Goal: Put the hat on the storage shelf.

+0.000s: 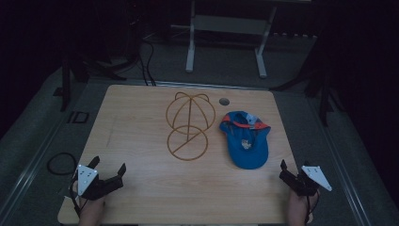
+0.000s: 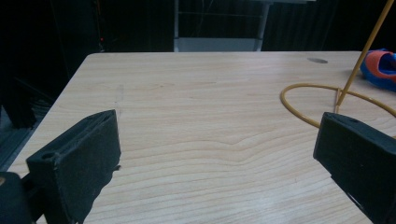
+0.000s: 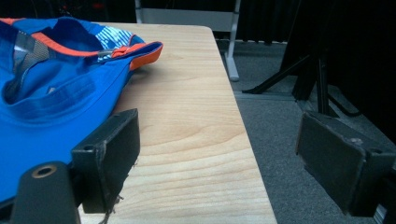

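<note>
Grippers, left [image 1: 109, 168] and right [image 1: 283, 168], gape empty; we should pinch the blue cap [image 1: 245, 139] beside the wire stand [image 1: 188, 126] by its brim.

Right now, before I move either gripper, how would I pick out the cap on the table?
Start from the wooden table and go to its right half, beside the yellow wire stand at the middle. The cap lies there upside down, its brim pointing toward the near edge, ahead of the right gripper. It is the only cloth thing: bright blue with orange trim, while its neighbour is bare wire.
</note>
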{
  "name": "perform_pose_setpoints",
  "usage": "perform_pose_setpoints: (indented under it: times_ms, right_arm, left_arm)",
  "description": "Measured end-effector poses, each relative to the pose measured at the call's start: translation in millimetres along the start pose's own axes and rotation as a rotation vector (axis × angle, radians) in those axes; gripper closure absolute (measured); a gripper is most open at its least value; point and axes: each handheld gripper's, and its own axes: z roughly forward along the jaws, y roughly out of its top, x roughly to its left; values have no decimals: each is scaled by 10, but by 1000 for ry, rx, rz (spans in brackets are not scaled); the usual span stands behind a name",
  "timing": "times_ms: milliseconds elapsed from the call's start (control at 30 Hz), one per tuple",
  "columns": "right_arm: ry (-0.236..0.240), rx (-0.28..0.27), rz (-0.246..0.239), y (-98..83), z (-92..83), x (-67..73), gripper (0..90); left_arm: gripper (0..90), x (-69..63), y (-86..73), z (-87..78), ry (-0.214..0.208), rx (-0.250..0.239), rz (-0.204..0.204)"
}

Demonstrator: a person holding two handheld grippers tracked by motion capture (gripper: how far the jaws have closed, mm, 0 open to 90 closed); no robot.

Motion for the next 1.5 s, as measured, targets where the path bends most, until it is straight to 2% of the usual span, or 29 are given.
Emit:
perform_pose_setpoints:
  times_ms: [300, 367, 467, 567, 667, 733, 800, 867, 933, 1033, 1067, 1100, 1167, 1200, 1267, 1367, 1500]
  right_arm:
    - [28, 14, -17, 19, -18, 36, 140]
    - [28, 24, -61, 48, -47, 90, 141]
    - [35, 20, -83, 103, -67, 112, 141]
    - [71, -4, -88, 181, -98, 143, 141]
    - [110, 16, -99, 270, -86, 192, 140]
    - [145, 29, -86, 340, -76, 213, 139]
    - [178, 39, -75, 421, -58, 217, 136]
    - [224, 45, -40, 506, -22, 201, 135]
    - [241, 59, -29, 596, 26, 192, 132]
    - [262, 58, -18, 723, 94, 195, 123]
    - [261, 53, -9, 763, 119, 198, 123]
    - [290, 51, -6, 799, 142, 198, 123]
    - [312, 52, -6, 866, 202, 210, 127]
    - [333, 55, -16, 896, 235, 217, 132]
    - [337, 56, -40, 954, 296, 242, 135]
    - [363, 72, -86, 1025, 404, 291, 140]
    - [400, 82, -83, 1088, 567, 337, 149]
  left_arm:
    - [11, -3, 1, -5, 2, -14, 2]
    - [11, -2, 10, -8, -10, -22, -6]
    - [11, -2, 11, -6, -17, -23, -7]
    - [11, -10, 9, -2, -34, -27, -5]
    - [11, -34, 18, 10, -36, -33, -15]
    - [11, -47, 19, 6, -45, -32, -5]
    - [11, -62, 14, 9, -47, -28, 31]
    - [11, -86, 13, 13, -51, -23, 54]
    - [11, -109, 11, 15, -60, -27, 67]
    - [11, -145, 21, 17, -80, -24, 68]
    - [12, -152, 25, 15, -99, -27, 58]
    - [11, -164, 30, 16, -113, -22, 45]
    - [12, -186, 33, 17, -121, -9, 43]
    - [11, -194, 33, 18, -128, -4, 42]
    - [11, -213, 38, 16, -129, 6, 51]
    - [11, -228, 50, 9, -145, -1, 36]
    - [11, -237, 59, 1, -151, 12, 30]
